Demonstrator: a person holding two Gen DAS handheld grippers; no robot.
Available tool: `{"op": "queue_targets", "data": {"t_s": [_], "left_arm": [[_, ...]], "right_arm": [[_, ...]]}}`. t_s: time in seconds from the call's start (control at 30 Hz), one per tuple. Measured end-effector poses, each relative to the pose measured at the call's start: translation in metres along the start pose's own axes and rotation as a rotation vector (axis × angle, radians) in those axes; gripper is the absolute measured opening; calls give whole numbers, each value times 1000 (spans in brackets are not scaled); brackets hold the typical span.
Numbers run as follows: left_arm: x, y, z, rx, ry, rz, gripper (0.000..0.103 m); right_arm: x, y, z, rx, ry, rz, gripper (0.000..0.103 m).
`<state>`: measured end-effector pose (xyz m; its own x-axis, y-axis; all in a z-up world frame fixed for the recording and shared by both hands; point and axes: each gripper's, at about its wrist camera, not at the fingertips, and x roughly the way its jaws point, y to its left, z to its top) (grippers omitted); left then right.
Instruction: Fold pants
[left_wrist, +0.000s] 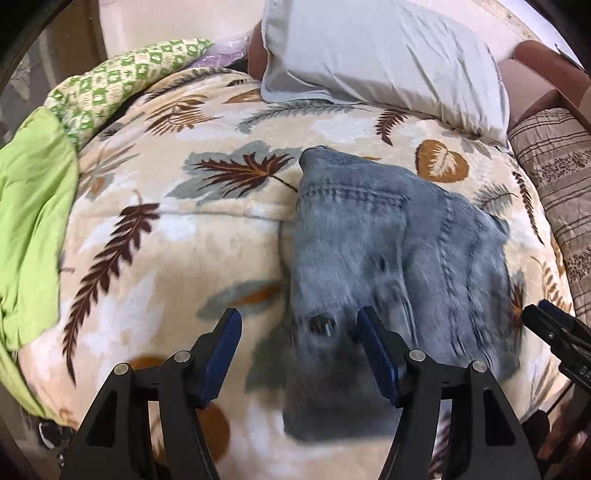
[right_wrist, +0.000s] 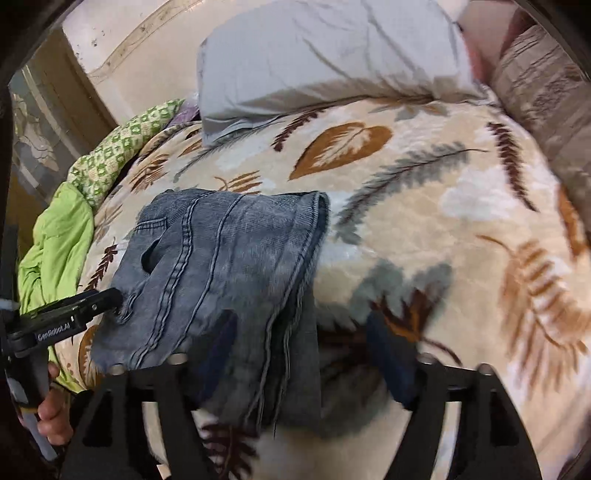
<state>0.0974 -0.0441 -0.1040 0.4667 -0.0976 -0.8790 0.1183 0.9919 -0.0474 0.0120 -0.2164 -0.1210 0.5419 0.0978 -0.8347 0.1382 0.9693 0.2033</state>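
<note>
- Sitting on the leaf-print blanket (right_wrist: 424, 229) are the jeans (right_wrist: 221, 266), already doubled into a thick bundle, so the fold looks mostly done to me.
- The bundle lies toward the near side of the bed, well short of the grey pillow (left_wrist: 376, 55), probably so both hands can reach it without stretching. The hem edge (right_wrist: 321, 210) sits at the far corner and the layers are stacked fairly evenly.
- The left gripper (left_wrist: 299, 339) has its blue pads (left_wrist: 229, 332) spread wide. The near left edge of the denim lies between them, but neither pad presses on it, so nothing is pinched.
- The right gripper (right_wrist: 303, 354) is spread too. The near end of the jeans lies in the gap, and I can't see either pad biting in, though that part is blurry.
- Both tools tip steeply down at the bed from the near edge, one at each side of the bundle. That fits laying a fold down and letting go.
- You can see the person's hand (right_wrist: 51, 413) wrapped around the left tool's handle in the right camera, low by the bed edge next to the green sheet (right_wrist: 59, 240).
- My guess is the next job is smoothing it or making one more fold.
</note>
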Motion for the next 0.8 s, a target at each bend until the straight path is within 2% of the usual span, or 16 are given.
{"op": "queue_targets", "data": {"t_s": [0.1, 0.2, 0.5, 0.67, 0.8], "left_arm": [[-21, -9, -22, 35, -11, 24, 65], [-51, -18, -45, 73, -66, 62, 65], [-116, -39, -108, 174, -150, 63, 65], [-139, -45, -131, 202, -173, 40, 65], [-150, -43, -134, 201, -181, -2, 65]], "right_arm": [[-27, 10, -15, 12, -18, -81, 85], [-44, 18, -25, 11, -13, -140, 87], [-92, 51, -85, -134, -114, -189, 87], [-115, 58, -96, -176, -168, -227, 88], [-134, 59, -98, -183, -211, -252, 88]]}}
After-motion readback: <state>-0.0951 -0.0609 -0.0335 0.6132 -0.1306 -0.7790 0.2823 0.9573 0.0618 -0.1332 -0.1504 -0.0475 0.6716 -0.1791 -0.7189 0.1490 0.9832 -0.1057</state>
